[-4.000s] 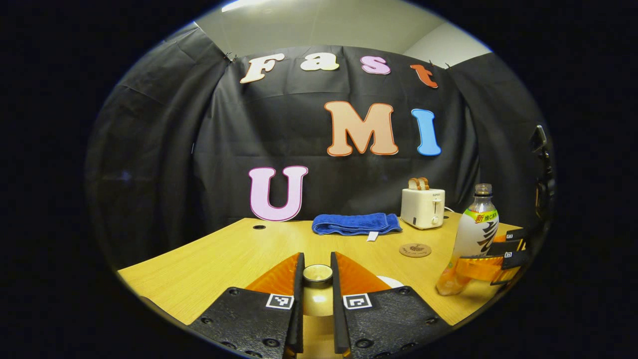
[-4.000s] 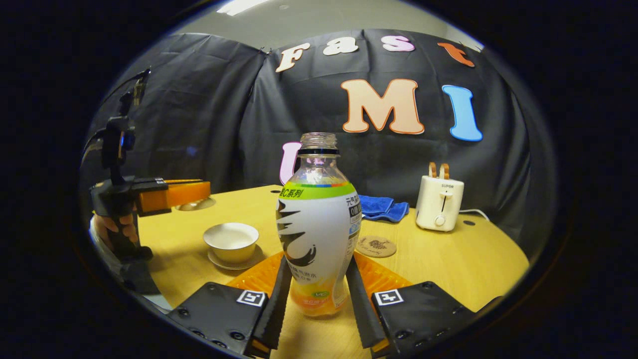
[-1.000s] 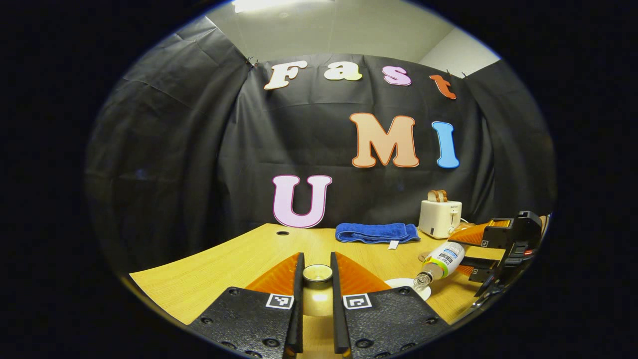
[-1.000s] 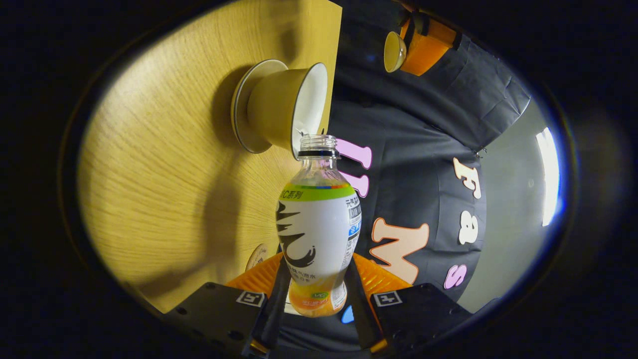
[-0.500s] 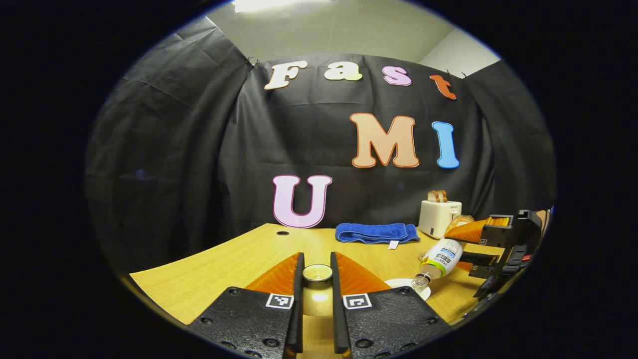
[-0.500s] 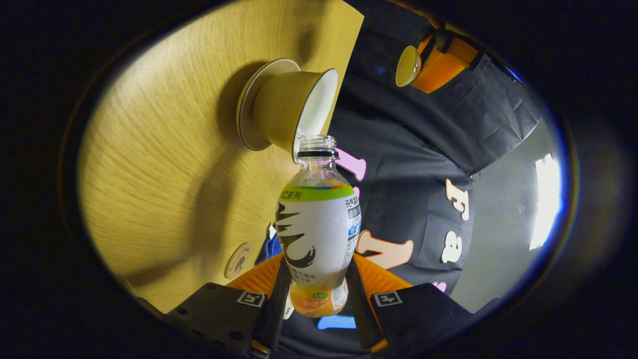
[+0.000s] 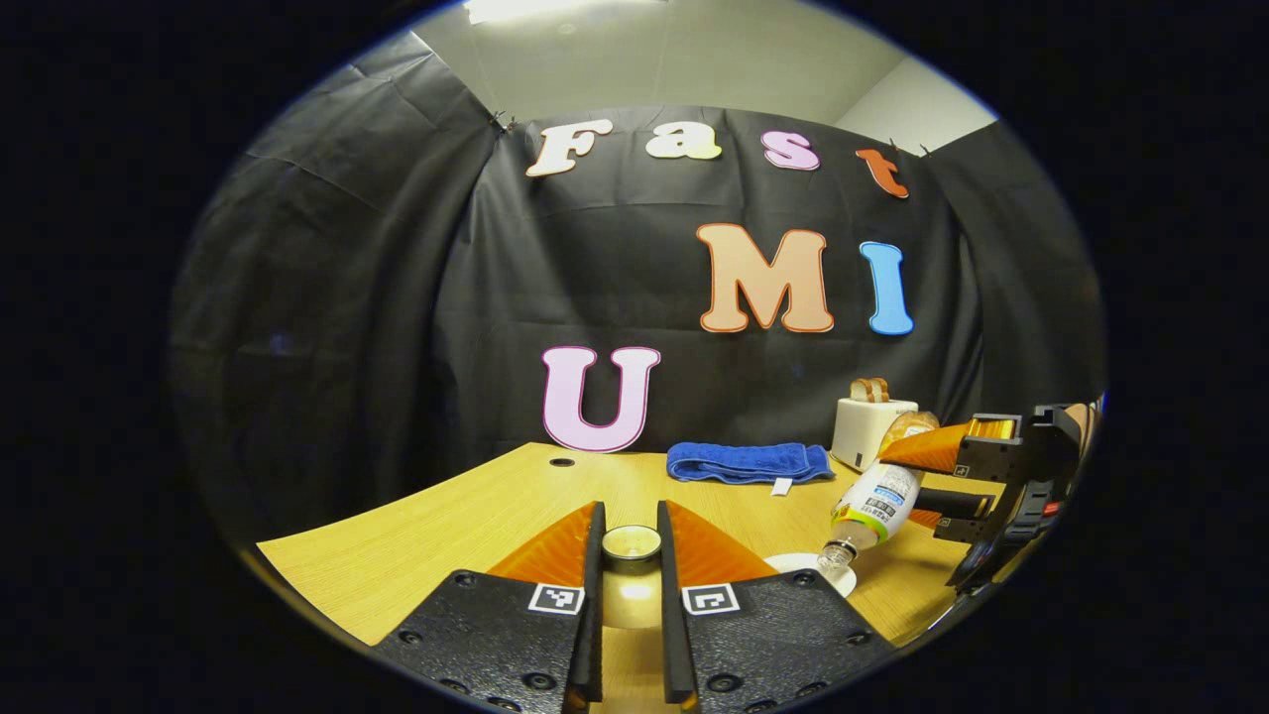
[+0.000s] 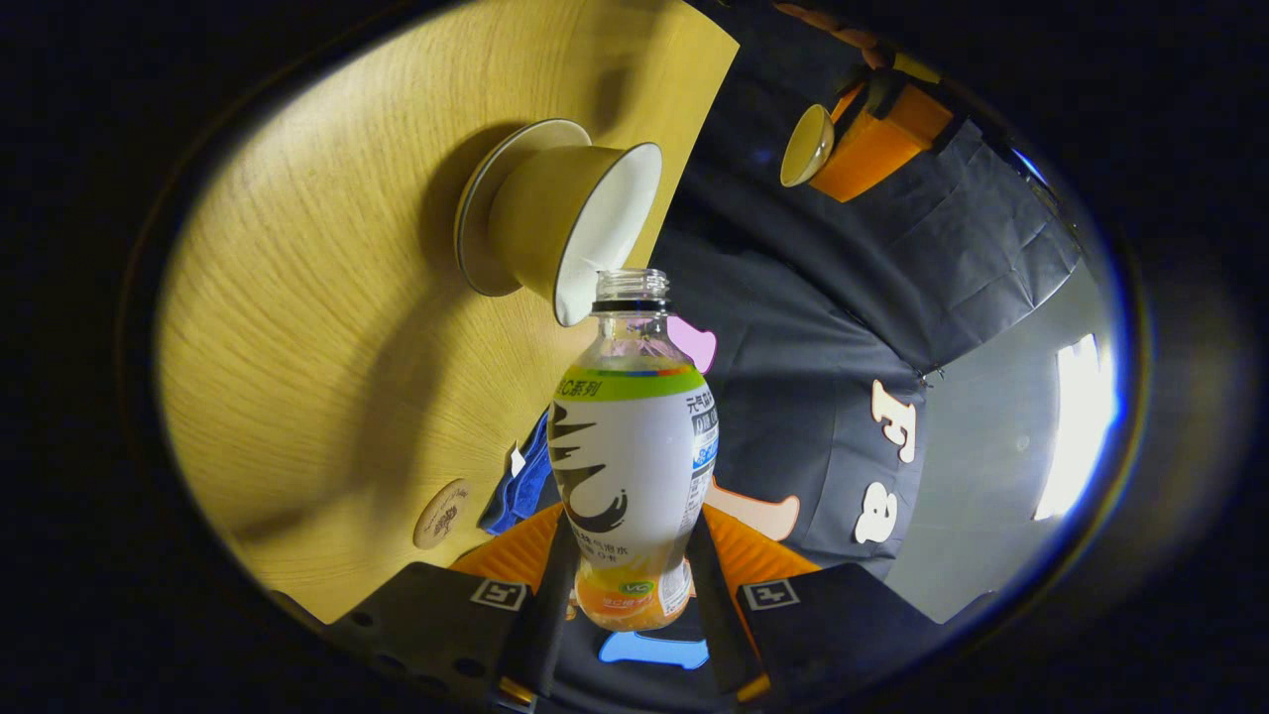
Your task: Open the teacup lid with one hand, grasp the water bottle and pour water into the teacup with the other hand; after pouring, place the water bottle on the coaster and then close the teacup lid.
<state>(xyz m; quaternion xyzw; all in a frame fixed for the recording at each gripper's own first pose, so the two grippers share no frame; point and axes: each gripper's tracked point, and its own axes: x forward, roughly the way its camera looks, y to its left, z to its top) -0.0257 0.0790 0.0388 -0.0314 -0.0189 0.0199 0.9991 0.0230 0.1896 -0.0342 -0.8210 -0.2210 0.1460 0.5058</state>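
Here the water bottle [image 8: 634,446] is tipped neck-down, its uncapped mouth just at the rim of the teacup [image 8: 570,223], which stands on its saucer [image 8: 476,213] on the wooden table [image 8: 327,297]; the right gripper view is rolled over with the pouring hand, so the table appears turned on its side. The cup's white interior is visible, though whether it holds water cannot be told; the clear upper part of the bottle looks empty, and no stream can be made out. The right gripper [image 8: 625,580] pinches the lower body of the bottle, both fingers pressed against its sides. In the left gripper view the same bottle [image 7: 872,506] slants down toward the saucer [image 7: 793,563], near the table's right edge. The left gripper [image 7: 631,565] is closed on the teacup lid [image 7: 632,542], one finger on each side, and holds it above the table. Farther back lie a folded blue towel [image 7: 749,462] and a white toaster [image 7: 865,428] with bread in its slots, against black cloth walls under a pale ceiling. The round coaster [image 8: 442,514] lies bare on the table. The bottle bears a white label with a green band and black brushwork, orange at its base.
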